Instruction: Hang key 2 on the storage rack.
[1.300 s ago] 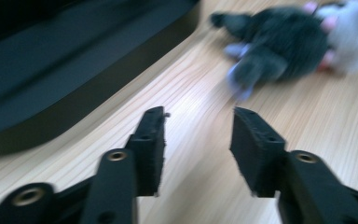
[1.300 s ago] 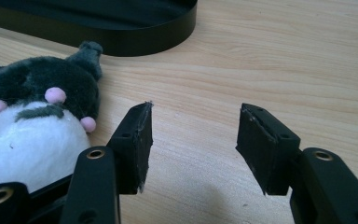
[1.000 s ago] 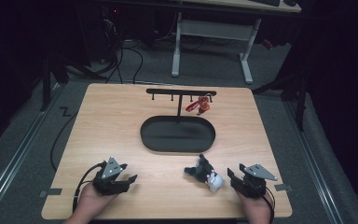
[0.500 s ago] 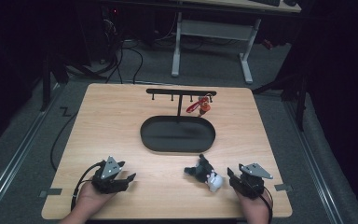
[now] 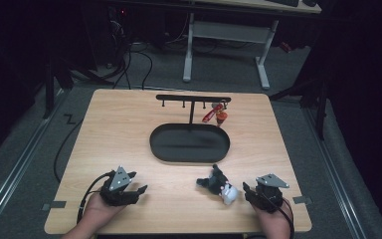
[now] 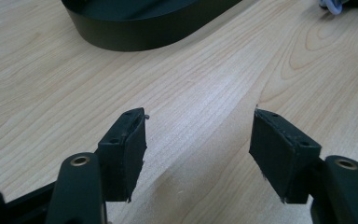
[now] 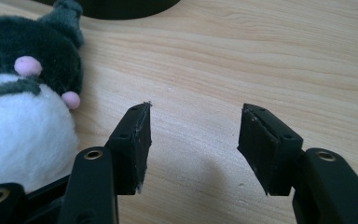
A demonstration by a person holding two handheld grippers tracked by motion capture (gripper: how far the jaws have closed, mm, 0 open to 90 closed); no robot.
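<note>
High view: little is changed from half a second ago and a second ago. The left hand-held gripper is found at about 7 o'clock on the counter, shifted very slightly, and the right hand-held gripper stays at about 5 o'clock. The plush has not been moved; it lies just left of the right hand-held gripper, touched by neither. From this it is judged that no grasp has begun and the pick-up is yet to be made.

Both pairs of jaws are spread wide with nothing between them, as is seen in the left gripper view and the right gripper view. In the right gripper view the plush sits outside the left jaw, at 9 o'clock, so a sideways shift would be needed before closing.

Open room is ample: bare wood lies between the two hands and toward the tray at 12 o'clock, behind which a rack stands with a red charm hung on it. The near edge is close behind both hands, and the right edge is near the right hand-held gripper.
</note>
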